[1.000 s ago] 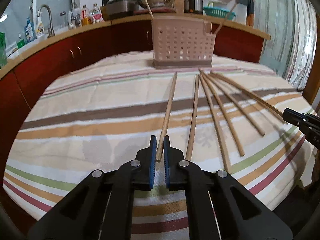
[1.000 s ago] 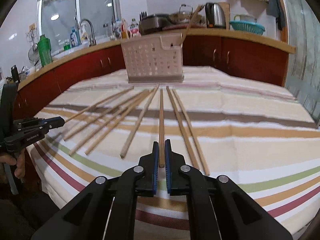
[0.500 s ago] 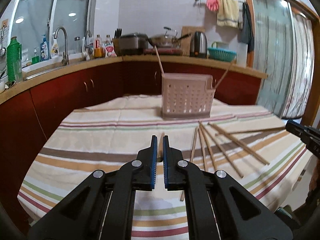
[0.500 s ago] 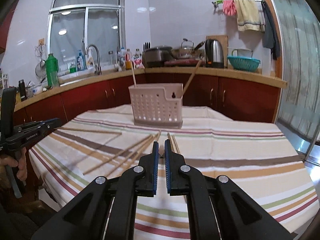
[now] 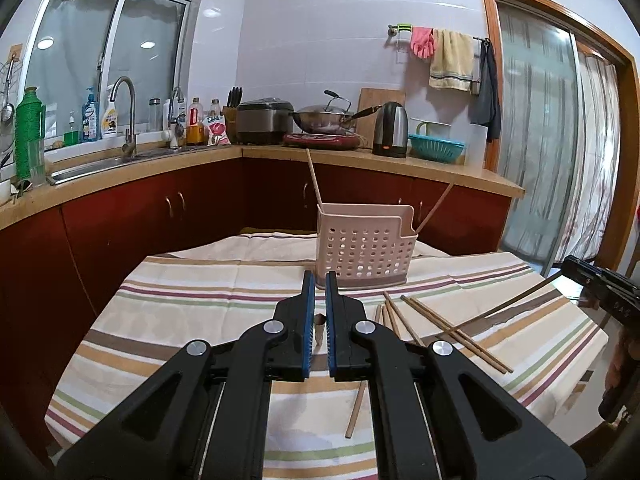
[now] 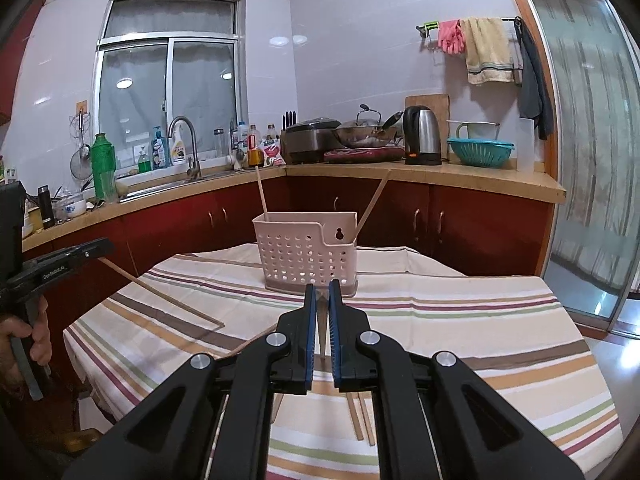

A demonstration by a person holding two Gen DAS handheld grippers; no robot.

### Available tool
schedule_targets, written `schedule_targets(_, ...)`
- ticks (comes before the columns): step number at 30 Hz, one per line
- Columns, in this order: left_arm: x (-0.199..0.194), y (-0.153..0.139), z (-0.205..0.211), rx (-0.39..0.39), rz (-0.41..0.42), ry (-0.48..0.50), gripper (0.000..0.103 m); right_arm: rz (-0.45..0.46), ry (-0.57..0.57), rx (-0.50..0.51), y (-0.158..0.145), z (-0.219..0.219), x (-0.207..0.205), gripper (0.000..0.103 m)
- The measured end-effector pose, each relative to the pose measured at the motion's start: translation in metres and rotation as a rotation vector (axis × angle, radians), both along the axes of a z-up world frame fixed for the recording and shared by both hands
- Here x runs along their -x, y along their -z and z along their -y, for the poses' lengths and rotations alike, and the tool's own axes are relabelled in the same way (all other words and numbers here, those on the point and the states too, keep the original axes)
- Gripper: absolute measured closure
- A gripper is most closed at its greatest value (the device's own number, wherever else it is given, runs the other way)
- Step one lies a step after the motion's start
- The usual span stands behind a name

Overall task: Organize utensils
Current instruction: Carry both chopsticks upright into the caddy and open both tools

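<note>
A pink perforated basket (image 5: 364, 252) stands on the striped tablecloth (image 5: 192, 304), with two chopsticks leaning in it. My left gripper (image 5: 319, 280) is shut on a wooden chopstick (image 6: 160, 292), held in the air at the near left of the table. My right gripper (image 6: 322, 288) is shut on another chopstick (image 5: 516, 300), held up at the table's right side. Each stick's end shows between the blue pads (image 5: 308, 320). Several loose chopsticks (image 5: 452, 330) lie on the cloth in front of the basket (image 6: 308, 252).
Behind the table runs a red-fronted kitchen counter (image 5: 400, 162) with a sink, bottles, a wok, a kettle and a teal colander. A sliding glass door (image 6: 592, 160) is at the right. A person's hand (image 6: 38, 336) grips the left tool.
Both grippers have risen from the cloth, each lifting one chopstick clear of the table. The views now look more level toward the basket and counter.
</note>
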State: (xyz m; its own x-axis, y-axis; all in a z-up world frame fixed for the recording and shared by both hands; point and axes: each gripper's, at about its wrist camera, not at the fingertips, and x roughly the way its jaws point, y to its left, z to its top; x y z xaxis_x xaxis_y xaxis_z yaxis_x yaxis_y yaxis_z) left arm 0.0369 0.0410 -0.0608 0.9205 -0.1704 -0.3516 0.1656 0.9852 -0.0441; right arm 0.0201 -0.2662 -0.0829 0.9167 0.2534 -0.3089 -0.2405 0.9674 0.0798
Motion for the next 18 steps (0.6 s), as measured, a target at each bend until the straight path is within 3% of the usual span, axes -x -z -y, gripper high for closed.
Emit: schedule_targets(18,-0.063,-0.026,0.014,-0.001,0.084,0.028,0.097,0.03,-0.014,-0.018,-0.021,-0.003,-0.061,0.096)
